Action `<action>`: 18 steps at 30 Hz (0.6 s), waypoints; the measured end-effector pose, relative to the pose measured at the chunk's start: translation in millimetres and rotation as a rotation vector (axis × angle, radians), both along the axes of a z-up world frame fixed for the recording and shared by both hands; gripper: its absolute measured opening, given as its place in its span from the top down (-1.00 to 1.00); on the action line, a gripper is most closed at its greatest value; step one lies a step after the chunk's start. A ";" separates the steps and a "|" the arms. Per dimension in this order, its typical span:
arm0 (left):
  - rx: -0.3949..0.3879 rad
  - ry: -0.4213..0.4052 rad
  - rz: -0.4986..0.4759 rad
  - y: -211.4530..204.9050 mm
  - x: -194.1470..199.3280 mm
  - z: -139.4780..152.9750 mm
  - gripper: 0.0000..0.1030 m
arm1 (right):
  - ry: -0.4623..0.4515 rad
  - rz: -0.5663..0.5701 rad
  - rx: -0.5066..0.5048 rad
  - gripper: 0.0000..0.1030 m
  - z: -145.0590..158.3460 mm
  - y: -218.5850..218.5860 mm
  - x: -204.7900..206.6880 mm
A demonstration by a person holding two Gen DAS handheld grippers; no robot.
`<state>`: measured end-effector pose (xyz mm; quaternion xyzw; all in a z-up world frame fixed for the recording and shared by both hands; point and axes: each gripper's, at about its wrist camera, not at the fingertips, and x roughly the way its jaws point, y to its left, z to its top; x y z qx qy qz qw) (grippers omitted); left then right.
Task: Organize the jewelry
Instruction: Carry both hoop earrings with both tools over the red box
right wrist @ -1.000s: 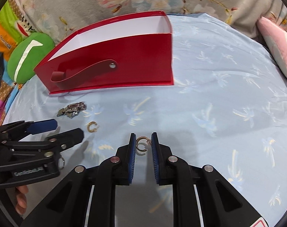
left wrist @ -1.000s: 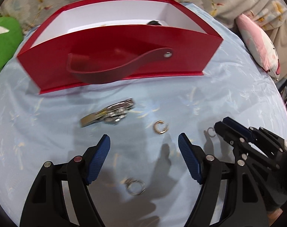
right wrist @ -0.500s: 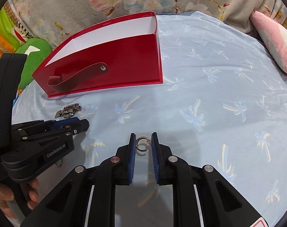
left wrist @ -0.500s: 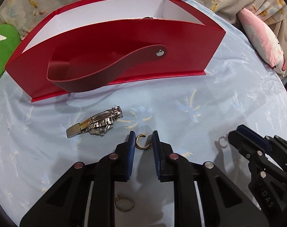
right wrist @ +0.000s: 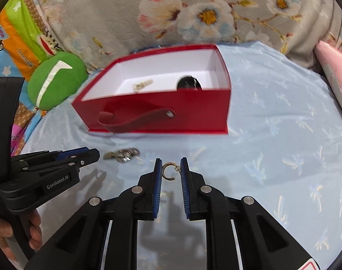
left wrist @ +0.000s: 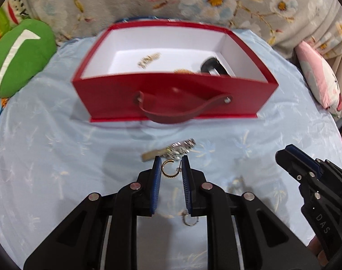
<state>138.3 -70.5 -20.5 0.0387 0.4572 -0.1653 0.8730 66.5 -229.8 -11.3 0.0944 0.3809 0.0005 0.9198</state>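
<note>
black grippers, blue ribbed jaws, silver rivets, white "genrobot.ai" lettering.

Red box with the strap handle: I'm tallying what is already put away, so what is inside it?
Inside the red box lie a pale metal link bracelet, a black curved item and something golden behind the front wall, which hides the floor nearest it.

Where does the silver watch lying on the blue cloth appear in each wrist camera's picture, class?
Left wrist view: the silver watch lies at centre, just beyond the left gripper's tips.
Right wrist view: the watch lies left of centre, between the left gripper and the right gripper.
Shared landmark: the red box behind it.
</note>
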 end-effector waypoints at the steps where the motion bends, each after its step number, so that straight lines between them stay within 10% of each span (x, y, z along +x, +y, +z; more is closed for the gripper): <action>1: -0.009 -0.016 0.013 7.0 0.7 8.2 0.66 | -0.014 0.006 -0.003 0.71 6.4 2.0 1.2; 18: -0.061 -0.278 0.099 63.3 42.9 123.8 0.66 | -0.265 0.061 -0.061 0.71 115.6 18.4 43.7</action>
